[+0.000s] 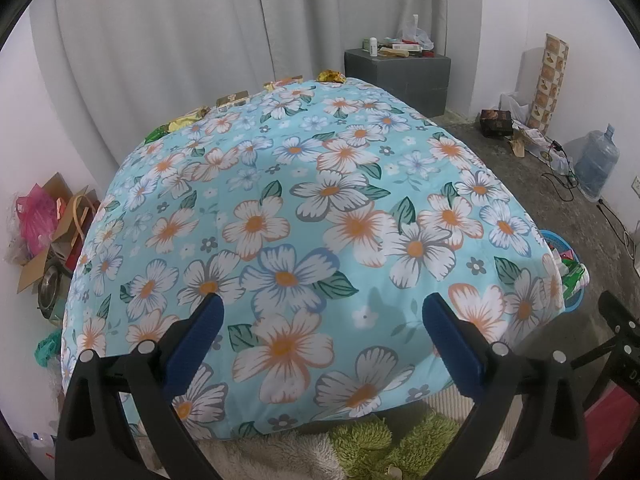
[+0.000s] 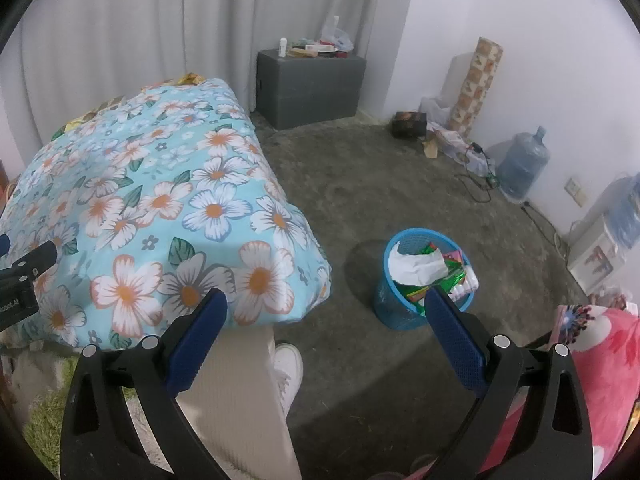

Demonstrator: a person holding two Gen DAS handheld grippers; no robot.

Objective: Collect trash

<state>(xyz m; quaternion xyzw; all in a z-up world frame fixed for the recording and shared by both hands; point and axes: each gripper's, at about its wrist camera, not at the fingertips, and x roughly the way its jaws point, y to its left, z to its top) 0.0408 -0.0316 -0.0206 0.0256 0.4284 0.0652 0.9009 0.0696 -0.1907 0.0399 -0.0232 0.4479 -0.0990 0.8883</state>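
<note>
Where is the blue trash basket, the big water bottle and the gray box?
blue trash basket (image 2: 394,312): right wrist view, on its mesh wall.
big water bottle (image 2: 522,166): right wrist view, on its body.
gray box (image 2: 316,84): right wrist view, on its front face.

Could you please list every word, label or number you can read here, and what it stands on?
"...oboot.AI", partly cut off, on the left gripper's black body.
Print on the wrappers in the blue basket: too blurred to read.
Dark box by the wall: illegible.
</note>
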